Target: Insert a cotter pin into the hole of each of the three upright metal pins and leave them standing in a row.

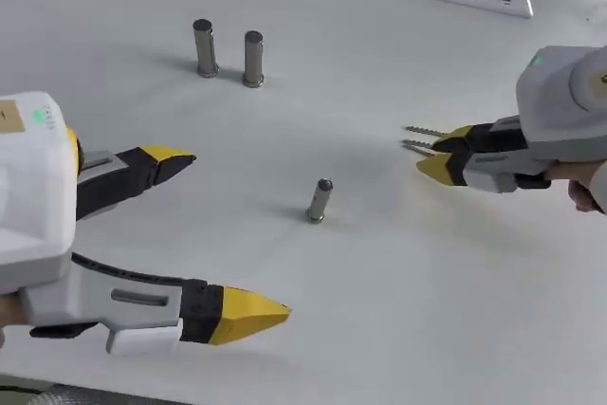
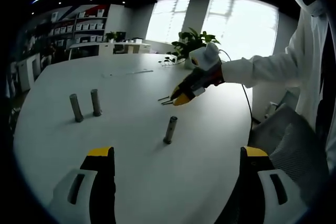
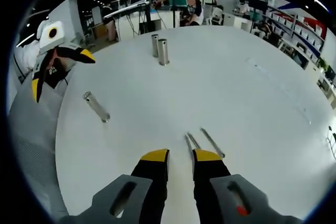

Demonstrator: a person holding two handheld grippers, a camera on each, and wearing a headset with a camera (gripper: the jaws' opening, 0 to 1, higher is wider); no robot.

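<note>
White surface (image 1: pixel 398 310) is bearing three metal pins (image 1: pixel 253 57); right gripper (image 1: pixel 429 154) jaws are clamping a cotter pin (image 1: pixel 422 130), seemingly needing aiming at the nearest pin (image 1: pixel 320 200); left gripper (image 1: pixel 242 232) jaws are gaping.

Left gripper (image 1: pixel 239 234) holds its fingers wide apart; right gripper (image 1: pixel 436 151) pinches a cotter pin (image 1: pixel 422 131).
</note>
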